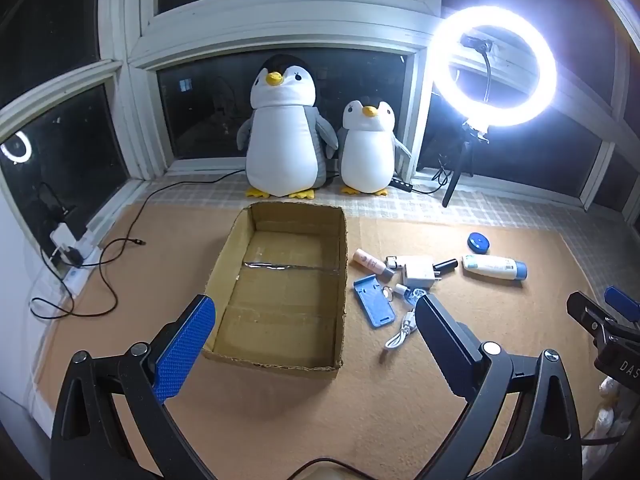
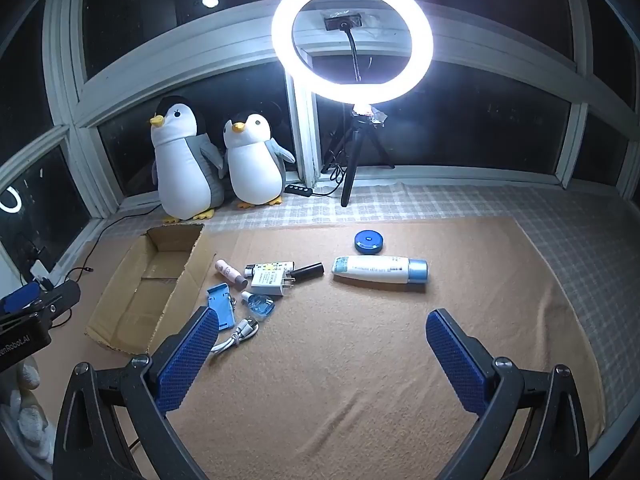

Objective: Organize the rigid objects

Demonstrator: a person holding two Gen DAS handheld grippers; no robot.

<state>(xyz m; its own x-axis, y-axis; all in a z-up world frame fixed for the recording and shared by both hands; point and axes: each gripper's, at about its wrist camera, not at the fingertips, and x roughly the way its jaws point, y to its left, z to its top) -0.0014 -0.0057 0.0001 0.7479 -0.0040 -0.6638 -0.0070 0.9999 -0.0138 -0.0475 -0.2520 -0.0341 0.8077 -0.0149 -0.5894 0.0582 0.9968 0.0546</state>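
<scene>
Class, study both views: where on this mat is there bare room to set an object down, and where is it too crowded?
Free: the cardboard box floor is bare; so is the mat in front of the white bottle, between the right gripper fingers. Crowded: the cluster between box and bottle, with the blue stand, the charger and the cable.

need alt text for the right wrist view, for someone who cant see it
The open, empty right gripper hovers over a tan mat. Ahead lie a white bottle, blue round lid and small items beside an empty cardboard box; two plush penguins and a ring light stand behind.
</scene>
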